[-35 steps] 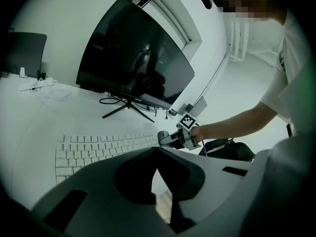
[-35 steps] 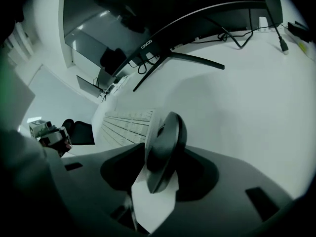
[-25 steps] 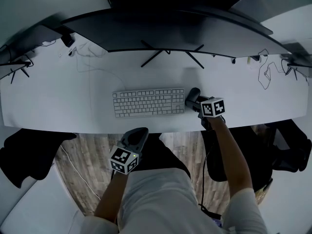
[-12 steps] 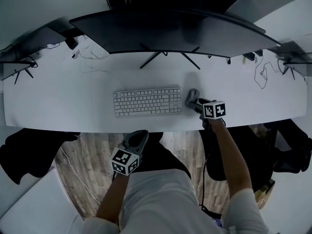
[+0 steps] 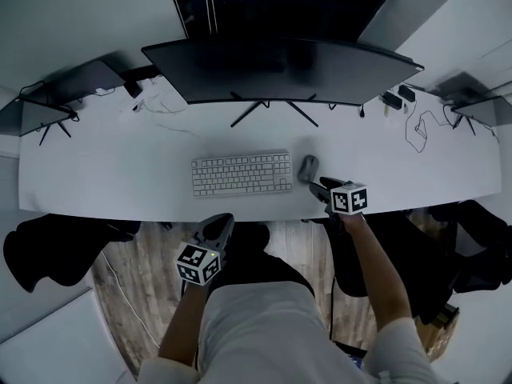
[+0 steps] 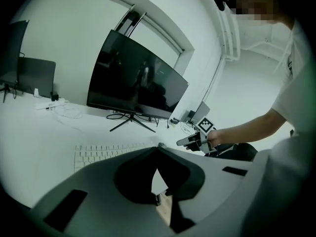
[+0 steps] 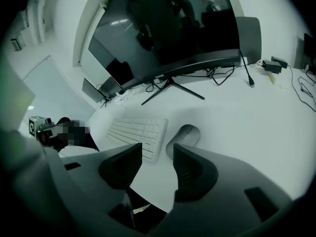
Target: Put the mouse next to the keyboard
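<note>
Mouse: the small grey oval mouse point(image 5: 308, 167) lies flat on the white worktop point(image 5: 120, 174), just beside the right end of the slim white keyboard point(image 5: 242, 174). A narrow gap shows between them.
Right tongs: the right tongs point(image 7: 158, 152) hang over the worktop's near edge, angled down toward the mouse. The jaws stand apart and have just been closing a little. Nothing is between them, and the mouse sits beyond the tips, untouched.
Left tongs: the left tongs point(image 6: 158, 147) are held off the worktop, above the person's lap, with tips together and empty.
Background: a wide dark curved monitor point(image 5: 280, 66) stands on its stand behind the keyboard.
Task status: judged placed, since the mouse already lies next to the keyboard.
Handling: probably light, with a stiff smooth plastic shell. It would likely skate on the bare worktop if pushed.
Where to hold: across the two long flanks near the middle, jaws low. The domed top offers little purchase.
Risk: a sideways nudge could knock it against the keyboard.
</note>
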`<move>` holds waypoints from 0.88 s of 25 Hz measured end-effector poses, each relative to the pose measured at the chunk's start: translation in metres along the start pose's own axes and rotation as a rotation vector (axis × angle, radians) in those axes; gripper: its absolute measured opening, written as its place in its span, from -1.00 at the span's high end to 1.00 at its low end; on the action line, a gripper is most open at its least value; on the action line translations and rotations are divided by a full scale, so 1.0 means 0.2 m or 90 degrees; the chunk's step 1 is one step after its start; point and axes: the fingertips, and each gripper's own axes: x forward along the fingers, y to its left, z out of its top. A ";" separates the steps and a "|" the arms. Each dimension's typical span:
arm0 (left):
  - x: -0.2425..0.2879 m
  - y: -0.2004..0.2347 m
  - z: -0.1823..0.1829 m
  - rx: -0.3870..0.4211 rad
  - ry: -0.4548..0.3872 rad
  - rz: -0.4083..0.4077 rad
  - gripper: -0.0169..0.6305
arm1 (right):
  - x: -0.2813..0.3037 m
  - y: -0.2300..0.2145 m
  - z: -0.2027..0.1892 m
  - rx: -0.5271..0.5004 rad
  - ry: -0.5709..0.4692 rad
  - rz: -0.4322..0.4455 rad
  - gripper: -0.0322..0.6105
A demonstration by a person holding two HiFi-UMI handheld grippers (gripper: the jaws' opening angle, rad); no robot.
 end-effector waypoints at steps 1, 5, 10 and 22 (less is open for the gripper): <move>-0.02 0.00 0.02 0.005 -0.004 0.004 0.90 | -0.03 0.03 0.01 -0.003 -0.011 0.005 0.25; -0.09 -0.02 0.06 0.018 -0.018 0.015 0.90 | -0.12 0.11 0.05 -0.004 -0.056 0.021 0.42; -0.18 -0.06 0.06 0.026 -0.021 0.017 0.90 | -0.22 0.21 0.07 -0.002 -0.104 0.030 0.63; -0.45 -0.13 0.00 0.043 -0.034 0.015 0.90 | -0.45 0.50 -0.06 -0.042 -0.199 0.023 0.75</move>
